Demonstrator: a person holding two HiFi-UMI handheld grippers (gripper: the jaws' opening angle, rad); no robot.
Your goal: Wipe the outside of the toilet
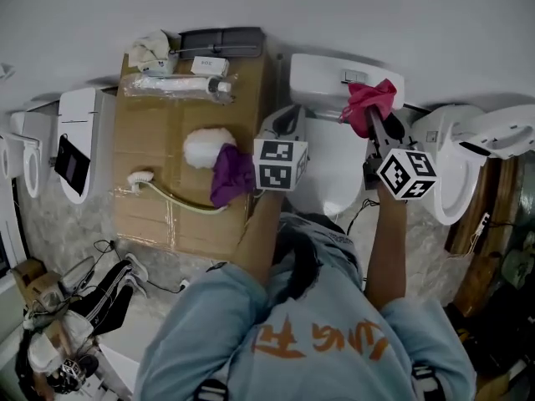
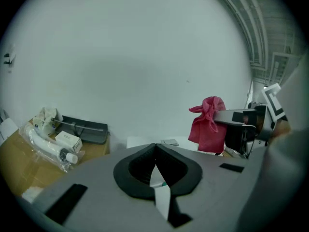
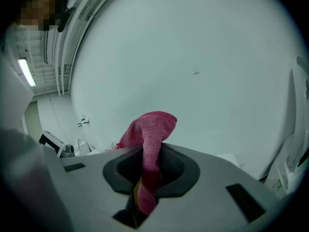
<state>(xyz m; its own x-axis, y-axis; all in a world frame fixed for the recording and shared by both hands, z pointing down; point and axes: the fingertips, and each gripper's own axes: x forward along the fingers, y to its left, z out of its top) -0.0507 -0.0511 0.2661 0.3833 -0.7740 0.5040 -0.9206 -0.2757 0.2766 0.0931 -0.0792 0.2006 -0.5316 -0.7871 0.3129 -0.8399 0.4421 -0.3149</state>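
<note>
A white toilet [image 1: 330, 161] stands against the wall in front of me, its tank [image 1: 338, 75] at the back. My right gripper [image 1: 373, 120] is shut on a pink cloth [image 1: 369, 100] and holds it over the tank's right end. In the right gripper view the pink cloth [image 3: 150, 138] stands up bunched between the jaws of the right gripper [image 3: 153, 148]. My left gripper [image 1: 287, 117] hovers at the tank's left side, shut and empty. In the left gripper view the left gripper [image 2: 154, 148] has its jaws touching, with the tank top [image 2: 145, 141] behind and the pink cloth [image 2: 207, 123] to the right.
A cardboard box [image 1: 159, 211] left of the toilet carries a purple cloth [image 1: 231, 174], a white fluffy pad [image 1: 204, 145], a brush [image 1: 144, 178], a wrapped tube [image 1: 180, 84] and a dark tray [image 1: 221, 40]. Other white toilets stand at the right [image 1: 468, 153] and the left [image 1: 79, 136].
</note>
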